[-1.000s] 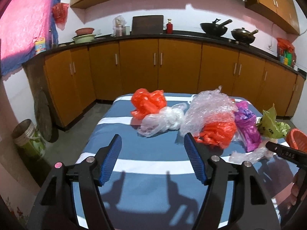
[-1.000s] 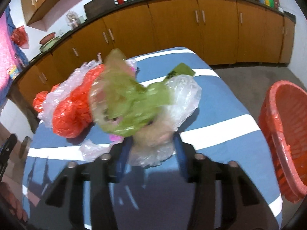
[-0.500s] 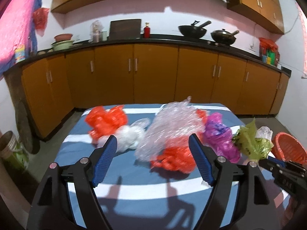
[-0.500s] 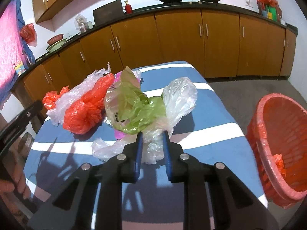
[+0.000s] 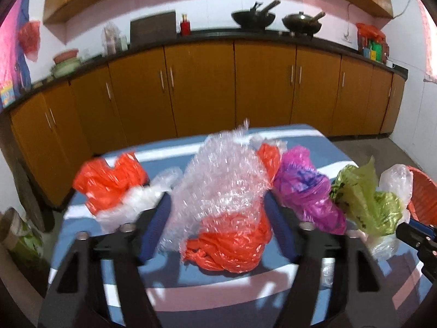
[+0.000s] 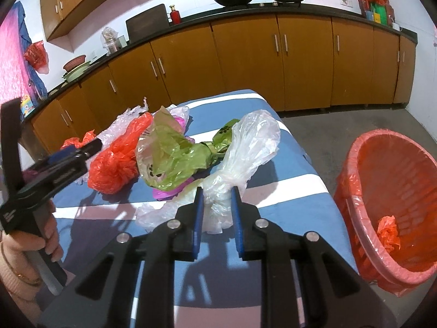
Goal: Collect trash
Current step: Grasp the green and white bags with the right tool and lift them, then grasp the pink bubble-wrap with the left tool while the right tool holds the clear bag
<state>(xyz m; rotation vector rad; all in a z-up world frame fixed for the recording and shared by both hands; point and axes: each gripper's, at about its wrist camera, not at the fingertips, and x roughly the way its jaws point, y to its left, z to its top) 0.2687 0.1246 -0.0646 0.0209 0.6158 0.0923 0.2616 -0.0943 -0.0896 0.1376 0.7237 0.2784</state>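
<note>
Left gripper [image 5: 218, 213]: standing apart, straddling orange bag under bubble wrap [image 5: 226, 243] between both fingers. Right gripper [image 6: 217, 205]: pinching clear bag [image 6: 240, 161] bundled with green bag [image 6: 174, 161], lined orange basket [image 6: 387, 207] sitting right of fingers.

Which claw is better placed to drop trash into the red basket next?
Right. The right claw is shut on the clear bag, with the red basket just beside it. The left claw is open around the bubble wrap bundle.

Blue-and-white striped tablecloth [image 6: 297, 188], crumpled orange plastic bag [image 5: 232, 248], magenta plastic bag [image 5: 308, 191], green paw-print plastic bag [image 6: 177, 161], orange-red mesh basket [image 6: 393, 164].
</note>
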